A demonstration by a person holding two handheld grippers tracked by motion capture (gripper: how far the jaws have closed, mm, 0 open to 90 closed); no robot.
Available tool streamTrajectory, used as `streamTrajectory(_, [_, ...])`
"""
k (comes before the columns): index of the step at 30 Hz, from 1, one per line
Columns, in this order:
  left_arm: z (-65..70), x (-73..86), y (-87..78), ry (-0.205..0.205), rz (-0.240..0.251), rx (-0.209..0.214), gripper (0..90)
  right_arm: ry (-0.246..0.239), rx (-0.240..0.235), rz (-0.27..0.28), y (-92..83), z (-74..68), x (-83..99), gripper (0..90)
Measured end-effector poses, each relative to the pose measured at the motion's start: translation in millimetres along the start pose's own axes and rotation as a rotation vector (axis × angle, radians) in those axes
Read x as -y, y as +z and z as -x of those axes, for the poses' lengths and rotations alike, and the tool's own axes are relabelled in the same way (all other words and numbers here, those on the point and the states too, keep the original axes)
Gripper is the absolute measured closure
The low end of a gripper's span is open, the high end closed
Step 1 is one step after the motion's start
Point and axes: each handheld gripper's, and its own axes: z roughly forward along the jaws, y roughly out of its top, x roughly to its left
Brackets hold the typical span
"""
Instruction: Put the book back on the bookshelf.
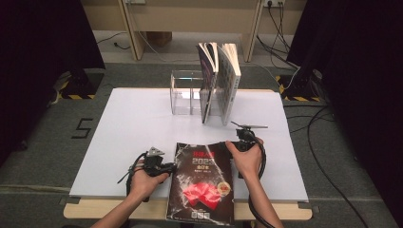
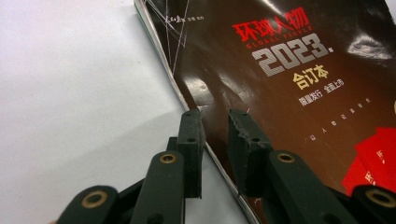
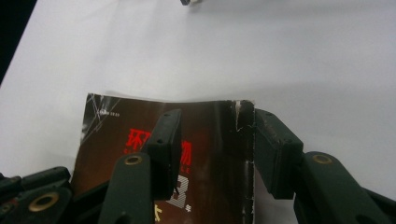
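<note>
Straddling the spine edge of the dark magazine (image 2: 289,93), the left gripper (image 2: 215,135) has its jaws narrowed, one pad on the table side and one over the cover, a slim gap between them; I cannot tell whether they pinch yet. At the far corner the right gripper (image 3: 212,140) stands wider, one jaw on the cover and the other against the spine corner, which looks lifted slightly.

My reading: the magazine lies flat at 6 o'clock on the white table (image 1: 138,123), its near end over the table's edge, not yet raised. Standing it in the clear rack (image 1: 183,92) at 12 o'clock, beside the upright books (image 1: 219,80), seems left to do. Open tabletop lies between; the rack's empty slots sit at 11 o'clock.
</note>
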Motion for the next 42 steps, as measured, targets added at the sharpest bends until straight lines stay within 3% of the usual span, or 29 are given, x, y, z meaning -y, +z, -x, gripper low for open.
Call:
streamTrajectory(2, [0.2,0.2,0.1,0.0,0.002,-0.001,74.6,-0.009,0.012,-0.014,1.0,1.8,2.0,56.1])
streamTrajectory(16, [0.6,-0.5,0.2,0.003,-0.002,-0.003,74.7,0.017,-0.041,-0.066,6.5,12.6,17.5,58.6])
streamTrajectory(20, [0.5,-0.5,0.2,0.015,-0.001,-0.003,74.7,0.017,-0.046,-0.104,8.4,16.9,18.7,60.7])
streamTrajectory(24, [0.9,-0.1,0.3,0.01,0.001,-0.003,74.7,0.027,-0.062,-0.103,9.4,18.8,20.4,62.6])
streamTrajectory(33, [0.9,0.0,-0.3,0.035,-0.001,0.001,73.0,-0.015,-0.061,-0.136,-0.3,11.9,12.1,85.0])
streamTrajectory(38, [-1.5,-0.2,-1.8,0.021,0.004,0.022,69.2,-0.027,-0.076,-0.097,-7.4,4.1,10.6,87.1])
streamTrajectory(41, [-0.7,-2.0,-6.1,0.051,0.04,-0.015,64.5,-0.026,-0.109,-0.056,-16.9,0.3,8.8,87.3])
streamTrajectory(42, [-0.6,-3.1,-8.2,0.039,0.051,-0.007,63.4,-0.03,-0.116,-0.043,-20.2,-2.1,8.1,87.3])
